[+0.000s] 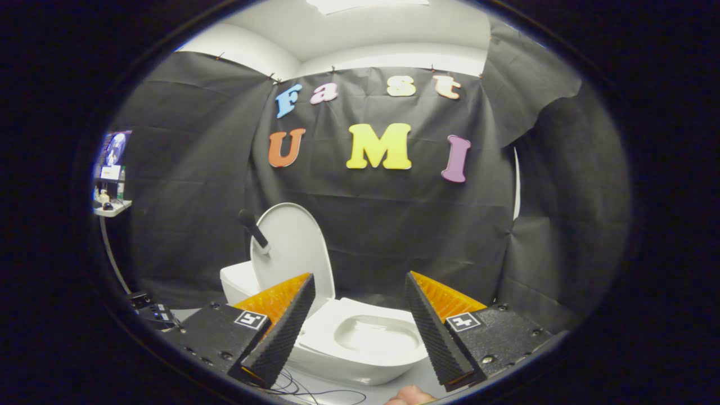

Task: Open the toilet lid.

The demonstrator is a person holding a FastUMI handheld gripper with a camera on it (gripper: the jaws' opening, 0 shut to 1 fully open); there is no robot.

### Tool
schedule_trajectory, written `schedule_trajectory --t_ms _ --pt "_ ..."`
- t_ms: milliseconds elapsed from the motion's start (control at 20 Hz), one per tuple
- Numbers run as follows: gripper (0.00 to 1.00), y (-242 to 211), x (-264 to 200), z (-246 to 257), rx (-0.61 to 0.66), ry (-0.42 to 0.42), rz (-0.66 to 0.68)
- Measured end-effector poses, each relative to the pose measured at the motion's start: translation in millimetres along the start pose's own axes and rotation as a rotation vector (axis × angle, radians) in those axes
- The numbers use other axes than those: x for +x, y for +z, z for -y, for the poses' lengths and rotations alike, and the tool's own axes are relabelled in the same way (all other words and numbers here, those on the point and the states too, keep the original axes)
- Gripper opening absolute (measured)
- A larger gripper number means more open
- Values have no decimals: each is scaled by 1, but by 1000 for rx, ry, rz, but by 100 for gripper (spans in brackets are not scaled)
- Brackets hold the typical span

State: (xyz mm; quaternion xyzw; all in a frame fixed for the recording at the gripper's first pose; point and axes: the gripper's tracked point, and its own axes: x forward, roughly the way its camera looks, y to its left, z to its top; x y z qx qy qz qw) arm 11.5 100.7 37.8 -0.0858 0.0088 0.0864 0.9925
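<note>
Tongs-mounted fisheye, near, facing toilet (360, 337).

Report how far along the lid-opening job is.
Done: the toilet lid stands upright against the tank, leaving the bowl exposed. In hand: nothing; the gripper is open, fingers apart, with the bowl seen between them. Left: apparently nothing but pulling away.

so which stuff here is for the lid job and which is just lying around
For the job: toilet lid, already raised; toilet bowl; handle on the lid; tongs, open, holding nothing.
Just lying about: shelf with bottles; cables on the floor.
</note>
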Motion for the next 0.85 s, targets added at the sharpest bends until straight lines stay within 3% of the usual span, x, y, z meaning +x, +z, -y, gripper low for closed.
schedule_trajectory --t_ms 450,850 --pt "100 -18 -40 56 104 -22 99" --pt "100 -25 -47 81 125 -56 163"
